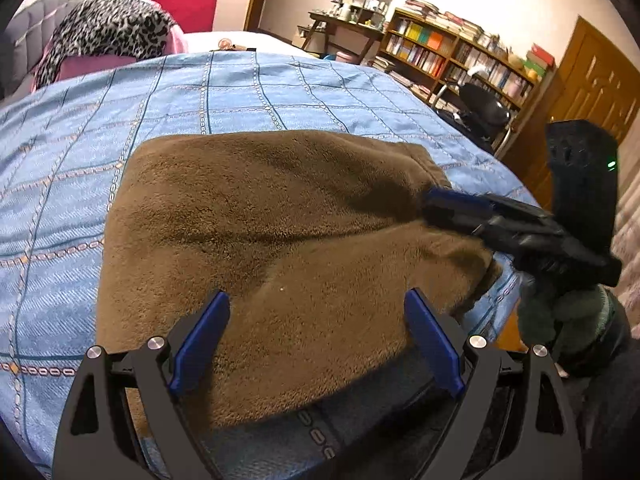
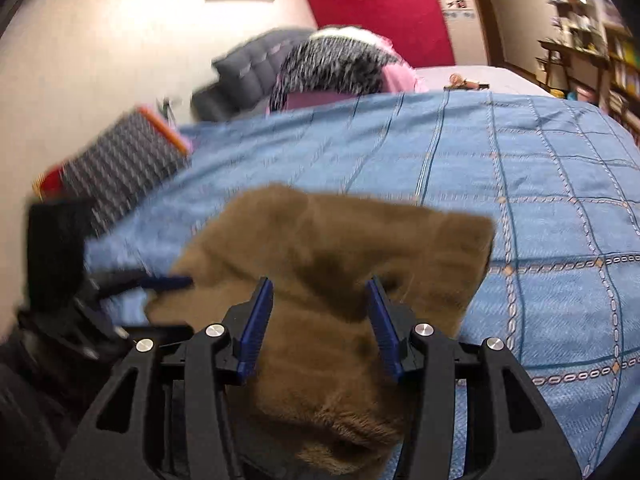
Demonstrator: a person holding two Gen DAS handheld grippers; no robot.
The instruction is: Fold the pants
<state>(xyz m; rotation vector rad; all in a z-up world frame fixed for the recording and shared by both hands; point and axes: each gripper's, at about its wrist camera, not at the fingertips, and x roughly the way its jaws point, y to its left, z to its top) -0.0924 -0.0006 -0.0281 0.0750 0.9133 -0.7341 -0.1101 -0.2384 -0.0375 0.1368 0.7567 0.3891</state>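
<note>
Pants (image 1: 256,232) lie folded mid-frame on the bed (image 1: 60,184); left gripper (image 1: 316,340) and right gripper (image 2: 320,320) both released.

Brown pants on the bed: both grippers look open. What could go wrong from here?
1. The brown pants lie close to the edge of the blue bedspread; a tug toward the person could drag them off.
2. The right gripper straddles bunched fleece with its jaws apart, so closing may pinch several layers and wreck the fold.
3. The left gripper is open too, so nothing pins the stack.
</note>
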